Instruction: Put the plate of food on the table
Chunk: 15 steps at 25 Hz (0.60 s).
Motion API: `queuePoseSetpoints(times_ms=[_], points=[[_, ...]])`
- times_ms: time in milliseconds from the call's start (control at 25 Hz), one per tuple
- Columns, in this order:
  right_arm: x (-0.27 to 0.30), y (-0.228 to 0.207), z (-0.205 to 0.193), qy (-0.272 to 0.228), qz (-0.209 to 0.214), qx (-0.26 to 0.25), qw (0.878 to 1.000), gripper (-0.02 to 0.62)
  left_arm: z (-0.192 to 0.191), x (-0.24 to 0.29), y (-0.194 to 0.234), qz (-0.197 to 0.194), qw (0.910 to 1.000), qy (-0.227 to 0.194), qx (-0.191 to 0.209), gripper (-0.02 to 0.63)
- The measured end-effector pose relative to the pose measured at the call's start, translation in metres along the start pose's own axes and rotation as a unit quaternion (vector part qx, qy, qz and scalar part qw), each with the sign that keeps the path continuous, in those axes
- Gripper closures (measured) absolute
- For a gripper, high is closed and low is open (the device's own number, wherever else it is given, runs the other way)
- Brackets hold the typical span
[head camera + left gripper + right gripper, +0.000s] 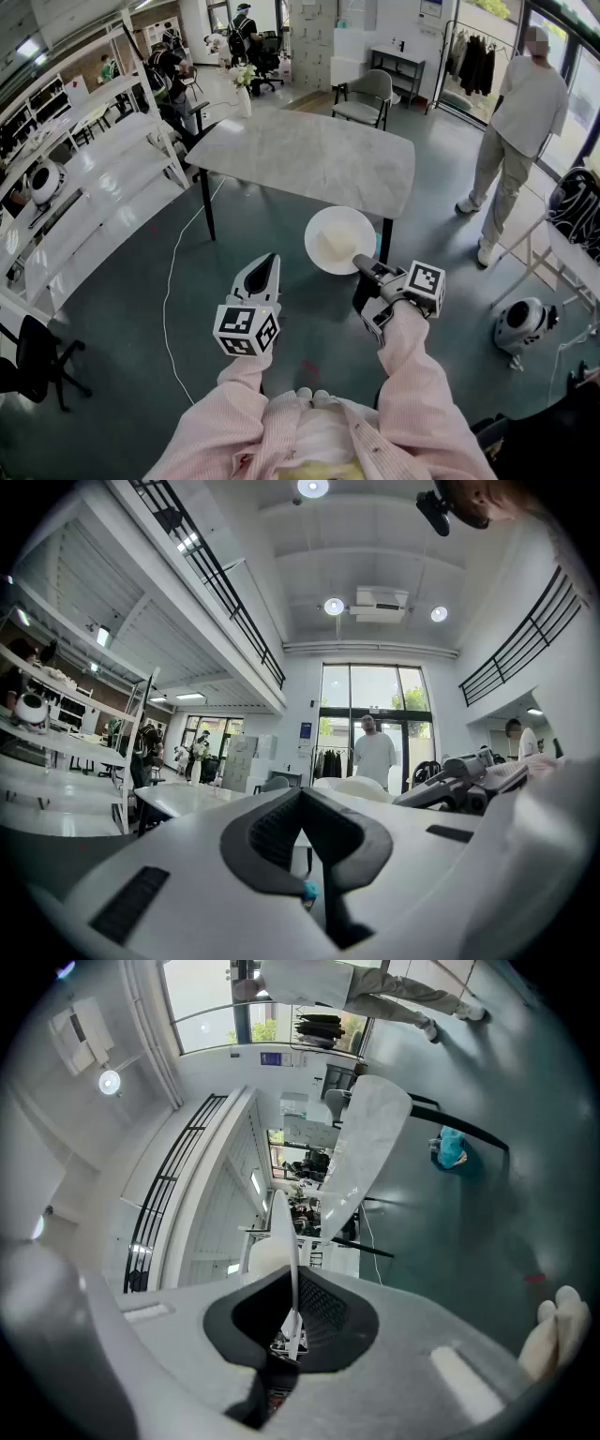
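The right gripper (360,264) pinches the rim of the white plate (323,223). The plate sticks out just in front of it, with pale food (336,246) on top. The table (309,155) is just past the plate. Beside it, the left gripper (268,267) is closed on nothing.

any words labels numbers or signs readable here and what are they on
No readable text in any view.
left marker cube and right marker cube: black-and-white square patterns, no letters.
blue wall sign: too small to read.
wall notice: too small to read.
plate: plain, no print.
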State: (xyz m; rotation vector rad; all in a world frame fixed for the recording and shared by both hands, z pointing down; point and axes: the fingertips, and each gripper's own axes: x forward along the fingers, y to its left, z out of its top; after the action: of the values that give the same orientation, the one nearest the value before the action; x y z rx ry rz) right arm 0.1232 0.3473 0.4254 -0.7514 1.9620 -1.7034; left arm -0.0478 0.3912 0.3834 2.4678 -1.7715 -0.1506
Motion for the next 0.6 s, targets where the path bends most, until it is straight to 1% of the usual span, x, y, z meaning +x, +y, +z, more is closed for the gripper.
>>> queuePoseSetpoints(times_ms=[120,240,600], points=[[-0.001,-0.002,0.0,-0.003,-0.013,0.002,1.0,0.58,-0.001,0.002,0.0,0.0,1.0,0.002,-0.002,0.614],[0.002,-0.001,0.002,0.001,-0.002,-0.002,1.0,0.58,-0.001,0.004,0.002,0.0,1.0,0.003,-0.003,0.614],[0.002,-0.012,0.005,0.002,-0.013,-0.003,1.0,0.58,-0.006,0.008,0.0,0.001,1.0,0.008,-0.003,0.614]])
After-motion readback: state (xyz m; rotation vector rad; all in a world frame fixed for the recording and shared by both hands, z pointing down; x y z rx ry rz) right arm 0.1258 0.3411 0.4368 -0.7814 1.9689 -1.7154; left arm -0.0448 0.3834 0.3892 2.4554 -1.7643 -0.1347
